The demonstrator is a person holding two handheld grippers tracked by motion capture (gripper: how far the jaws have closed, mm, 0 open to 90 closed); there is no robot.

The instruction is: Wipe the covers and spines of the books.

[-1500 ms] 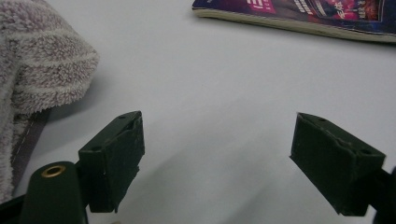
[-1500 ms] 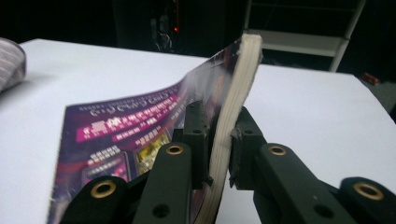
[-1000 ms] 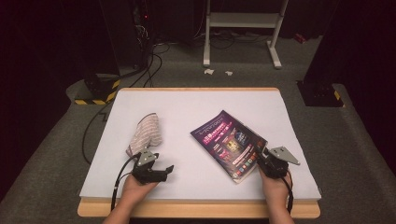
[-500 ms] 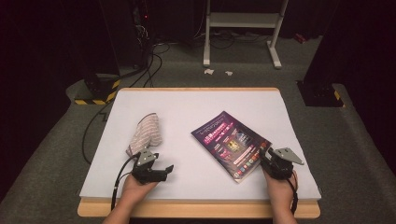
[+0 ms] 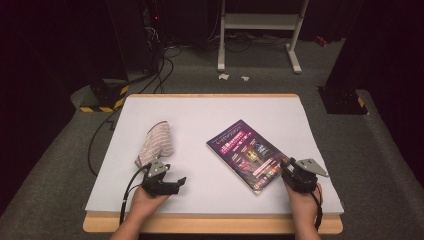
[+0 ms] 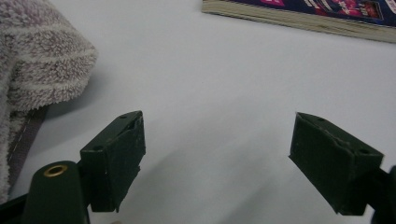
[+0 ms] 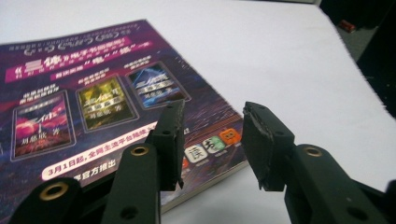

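On the white tabletop [image 5: 210, 110], one striped towel [image 5: 156, 142] lies folded at left, just beyond the left claw [image 5: 176, 183], whose jaws stand wide apart over bare surface. One purple-covered book [image 5: 247, 154] lies flat, long axis diagonal, near corner just beside the right claw [image 5: 286, 169], whose jaws have just been opening, nothing clamped.

Magazine [image 7: 93, 107] cover, right gripper view: Chinese print throughout. Legible: "3月1日起" at the start of a white banner line at the cover's lower edge; a large "三体" in the upper headline. Remaining headline and panel captions too blurred to read
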